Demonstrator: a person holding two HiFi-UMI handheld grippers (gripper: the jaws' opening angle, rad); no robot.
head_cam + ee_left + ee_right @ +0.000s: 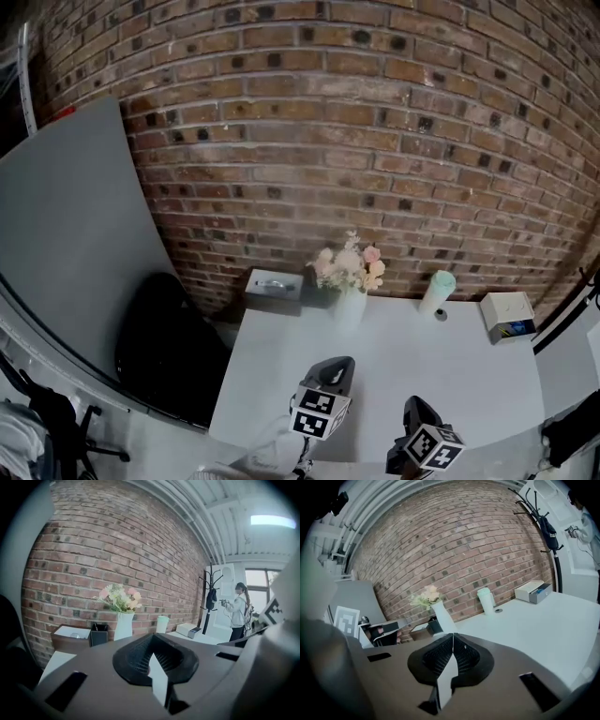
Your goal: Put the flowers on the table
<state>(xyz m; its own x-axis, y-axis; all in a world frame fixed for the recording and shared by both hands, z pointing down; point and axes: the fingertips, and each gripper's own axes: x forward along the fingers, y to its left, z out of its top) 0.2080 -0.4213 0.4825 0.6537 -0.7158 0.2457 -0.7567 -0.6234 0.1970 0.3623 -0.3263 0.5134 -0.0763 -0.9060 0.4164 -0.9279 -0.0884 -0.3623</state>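
Mint cup [437, 289], white box [507, 316]

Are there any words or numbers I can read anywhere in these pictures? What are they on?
No words or numbers can be read here.
Box: it has a blue label, too small and blurred to read.
Marker cubes: only black and white square patterns, no letters.
Cup and vase: plain, with no print showing.

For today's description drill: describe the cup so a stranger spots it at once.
Find the brick wall, then the white table below it. At its far edge the cup stands between vase and white box, the only pale green cylinder.
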